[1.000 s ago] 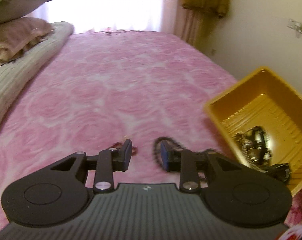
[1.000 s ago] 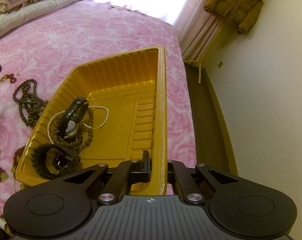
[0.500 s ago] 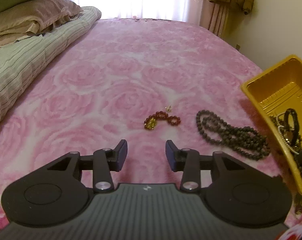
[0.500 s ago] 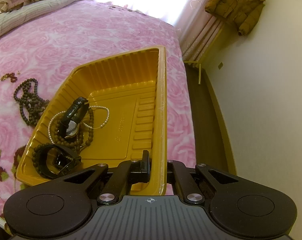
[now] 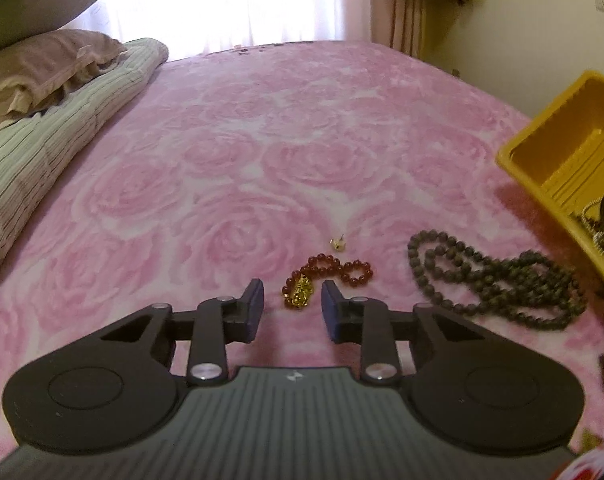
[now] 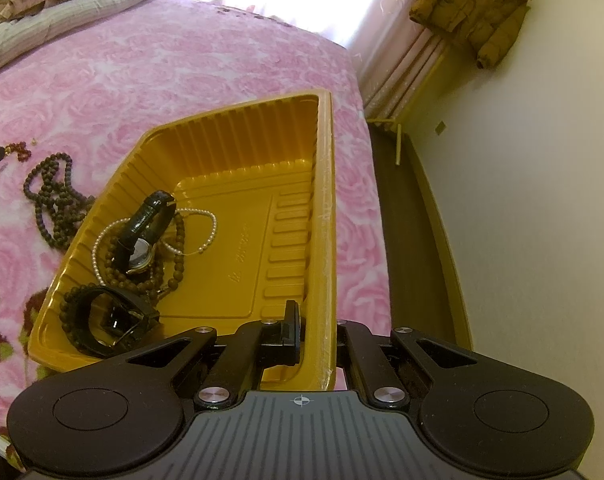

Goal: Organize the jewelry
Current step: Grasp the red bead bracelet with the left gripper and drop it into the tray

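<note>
Over the last second I have brought my left gripper (image 5: 290,306) down and forward over the pink rose-patterned bedspread (image 5: 262,160). A second ago its fingers were low over the beads and hid most of them; half a second ago the red bracelet lay well ahead of the tips. Now the small bracelet of red beads with a gold charm (image 5: 321,280) lies just beyond and between the two tips, the charm nearest to me. The jaws are closing, but the pads do not press on anything yet, so nothing is held.

Just behind the bracelet lies a tiny pale earring (image 5: 337,243). To the right the long dark-green bead necklace (image 5: 497,280) lies loose near the wall of the yellow ribbed plastic tray (image 5: 513,160).

My right gripper (image 6: 317,332) has not moved: it is clamped on the near right rim of that tray, which holds it steady at the bed's right edge. A watch, pearls and dark beads already lie inside.

I judge the red bracelet is next to go in.
</note>
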Demonstrator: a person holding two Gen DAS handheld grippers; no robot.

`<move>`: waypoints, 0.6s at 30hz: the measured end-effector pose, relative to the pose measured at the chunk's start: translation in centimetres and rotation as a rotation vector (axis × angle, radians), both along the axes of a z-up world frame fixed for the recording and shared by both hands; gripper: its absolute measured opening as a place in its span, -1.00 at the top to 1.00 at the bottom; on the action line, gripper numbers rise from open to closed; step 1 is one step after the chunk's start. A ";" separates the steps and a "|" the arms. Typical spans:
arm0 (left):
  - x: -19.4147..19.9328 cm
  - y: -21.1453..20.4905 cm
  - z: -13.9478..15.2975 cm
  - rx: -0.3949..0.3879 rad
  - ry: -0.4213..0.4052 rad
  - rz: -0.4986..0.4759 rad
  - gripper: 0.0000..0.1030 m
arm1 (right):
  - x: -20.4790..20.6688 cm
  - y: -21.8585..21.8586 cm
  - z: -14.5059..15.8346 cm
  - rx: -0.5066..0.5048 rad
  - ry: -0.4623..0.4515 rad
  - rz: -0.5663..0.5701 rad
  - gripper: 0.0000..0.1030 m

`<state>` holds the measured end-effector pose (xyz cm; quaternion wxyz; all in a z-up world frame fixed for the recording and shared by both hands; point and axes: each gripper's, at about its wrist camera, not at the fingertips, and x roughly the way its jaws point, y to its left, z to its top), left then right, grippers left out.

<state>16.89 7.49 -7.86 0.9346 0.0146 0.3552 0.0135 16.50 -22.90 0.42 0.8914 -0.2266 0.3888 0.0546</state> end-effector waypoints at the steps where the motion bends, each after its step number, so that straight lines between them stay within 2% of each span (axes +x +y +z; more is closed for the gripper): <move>1: 0.2 0.0 -0.2 -0.001 0.003 -0.005 0.54 | 0.0 0.1 -0.1 -0.002 0.001 0.000 0.94; 9: 0.6 -0.8 -0.6 0.037 0.002 -0.035 0.89 | 0.1 0.1 0.0 -0.004 0.002 0.000 0.94; 18: -2.5 -1.0 1.8 -0.020 -0.032 -0.035 0.90 | 0.0 0.1 0.0 -0.003 -0.001 0.002 0.94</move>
